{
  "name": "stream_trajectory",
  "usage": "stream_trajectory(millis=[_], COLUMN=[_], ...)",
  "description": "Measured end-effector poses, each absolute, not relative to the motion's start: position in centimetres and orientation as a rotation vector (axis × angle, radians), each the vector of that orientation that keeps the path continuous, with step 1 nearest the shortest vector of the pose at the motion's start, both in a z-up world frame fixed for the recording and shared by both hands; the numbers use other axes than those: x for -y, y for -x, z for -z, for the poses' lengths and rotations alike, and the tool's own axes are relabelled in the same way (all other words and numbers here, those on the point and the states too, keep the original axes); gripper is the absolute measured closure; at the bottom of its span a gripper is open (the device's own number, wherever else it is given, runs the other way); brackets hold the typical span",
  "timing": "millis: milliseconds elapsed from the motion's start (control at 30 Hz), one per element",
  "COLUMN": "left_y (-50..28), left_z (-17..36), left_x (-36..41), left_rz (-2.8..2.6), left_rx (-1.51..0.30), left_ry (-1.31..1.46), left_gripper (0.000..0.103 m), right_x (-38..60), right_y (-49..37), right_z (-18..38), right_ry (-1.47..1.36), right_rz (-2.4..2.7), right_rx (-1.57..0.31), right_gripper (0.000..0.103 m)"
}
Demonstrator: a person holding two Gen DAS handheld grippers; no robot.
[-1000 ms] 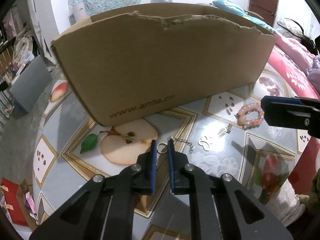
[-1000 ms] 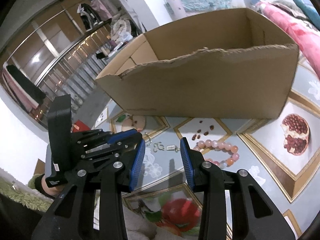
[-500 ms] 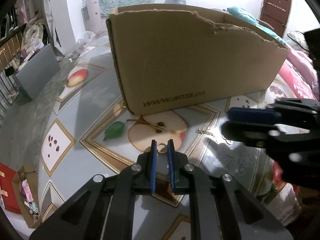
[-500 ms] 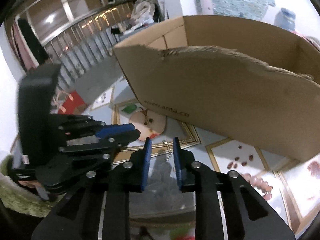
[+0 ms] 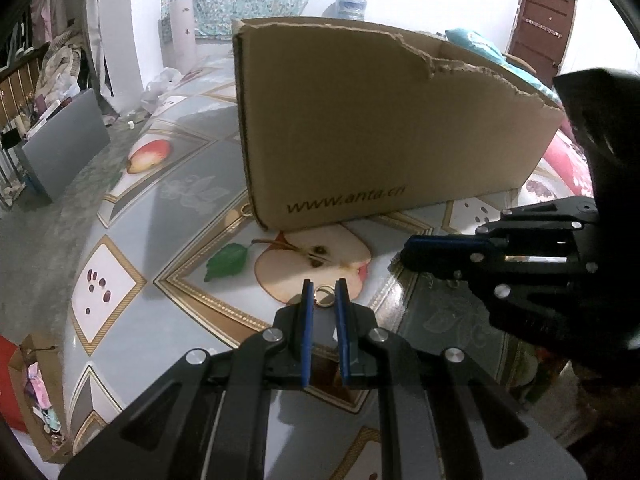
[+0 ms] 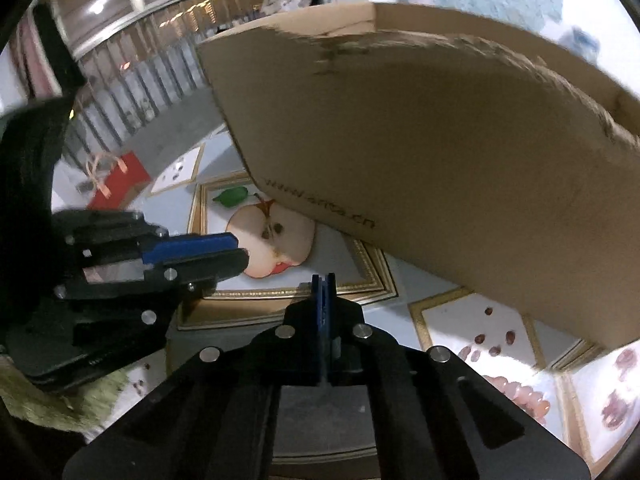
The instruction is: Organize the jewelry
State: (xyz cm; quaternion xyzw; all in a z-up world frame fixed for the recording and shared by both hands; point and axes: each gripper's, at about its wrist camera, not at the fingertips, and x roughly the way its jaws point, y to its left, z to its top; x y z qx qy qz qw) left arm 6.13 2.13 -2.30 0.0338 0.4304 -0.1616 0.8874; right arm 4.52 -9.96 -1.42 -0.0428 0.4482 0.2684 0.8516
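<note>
My left gripper is shut on a small gold ring, held just above the apple print on the table. In the right wrist view it comes in from the left. My right gripper has its jaws closing until the blue pads meet, low over the table's gold border print. Nothing shows between its pads, and the thin chain seen there earlier is out of sight. In the left wrist view it reaches in from the right. A pink bead bracelet lies at the lower right. The torn cardboard box stands just behind.
A second gold ring lies at the box's near left corner. The box wall looms close above my right gripper. Off the table edge are a red bag, a grey panel and a railing.
The right gripper's jaws went from wide apart to pressed together as it swung left and down beside the left gripper. The left gripper shifted a little with the ring still in it.
</note>
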Motion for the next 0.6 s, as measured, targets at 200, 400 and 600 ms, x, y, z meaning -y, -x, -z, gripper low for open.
stream_trajectory(millis=[200,400,600], left_y=[-5.8,-5.6,-5.4], left_z=[2.4,2.4,2.5], left_x=[-2.1,-2.3,-2.2], left_rz=[0.344,0.353,0.359], left_rx=[-0.881,-0.869,-0.856], left_ry=[-0.067,-0.045,-0.028], left_gripper=[0.093,0.093,0.093], right_x=[12.6,14.2,13.2], right_y=[-4.9,-4.3,-3.9], right_z=[0.0,-2.2,-2.2], right_ry=[-0.090,-0.198,-0.126], right_rz=[-0.589,-0.598,-0.598], right_rx=[-0.957,-0.930,-0.958], right_gripper=[0.103,0.103,0.096])
